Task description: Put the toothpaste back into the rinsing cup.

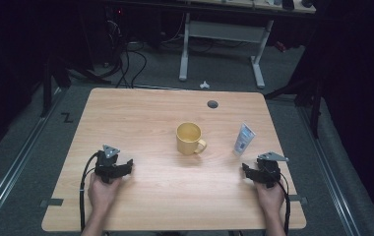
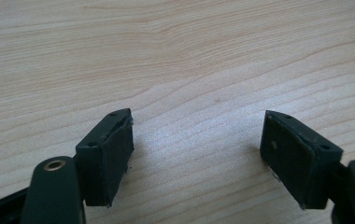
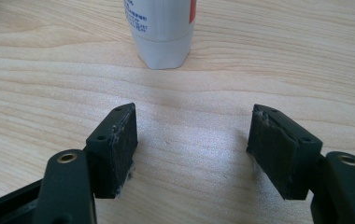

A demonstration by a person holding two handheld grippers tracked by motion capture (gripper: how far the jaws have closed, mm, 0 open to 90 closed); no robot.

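While tube (image 1: 244, 139) stands near table (image 1: 140, 105) right edge, both grippers' fingers gape wide, holding nothing.

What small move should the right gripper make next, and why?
Probably ease the right gripper forward toward the white tube. Its jaws stand open with nothing between them, and the tube lies just ahead on the table, not yet between the pads.

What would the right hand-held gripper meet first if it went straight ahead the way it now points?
Probably the white tube: it lies ahead of the open right hand-held gripper, a little left of centre, with bare table between.
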